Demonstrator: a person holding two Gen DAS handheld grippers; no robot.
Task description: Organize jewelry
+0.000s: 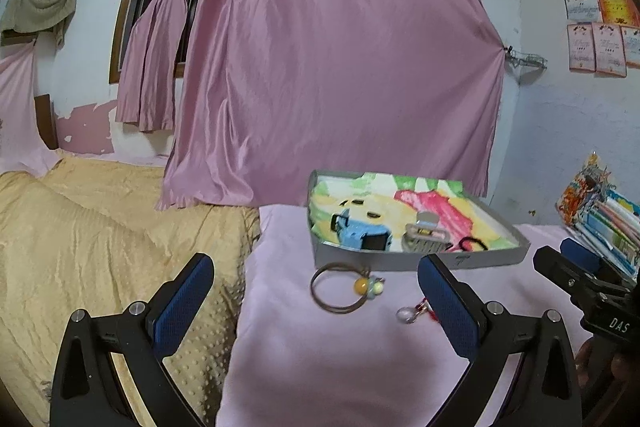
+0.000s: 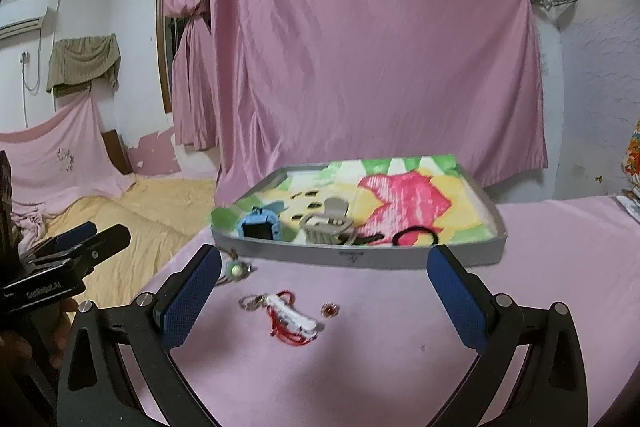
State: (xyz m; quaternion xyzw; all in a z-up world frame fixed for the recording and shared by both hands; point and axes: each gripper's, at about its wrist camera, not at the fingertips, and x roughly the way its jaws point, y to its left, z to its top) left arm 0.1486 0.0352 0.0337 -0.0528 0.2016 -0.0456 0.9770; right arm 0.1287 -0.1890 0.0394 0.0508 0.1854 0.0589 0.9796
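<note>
Jewelry is lying on the pink cloth just before the tray (image 2: 360, 259): bangle (image 1: 340, 287), red-corded bracelet (image 2: 294, 319), small ring (image 2: 330, 309). Left tool (image 1: 316, 291) and right tool (image 2: 324, 285) are hovering with jaws wide, gripping nothing. Thin pieces are risking slipping from the pads or snagging cloth.

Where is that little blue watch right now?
The blue watch lies inside the grey tray, at its near left corner beside a beige hair clip. The left wrist view shows it too, just beyond the bangle on the pink cloth.

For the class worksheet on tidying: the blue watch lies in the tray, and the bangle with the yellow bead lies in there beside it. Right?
Not quite. The blue watch is in the tray, but the bangle lies outside it on the pink cloth, just before the tray's front wall, as the left wrist view shows.
</note>
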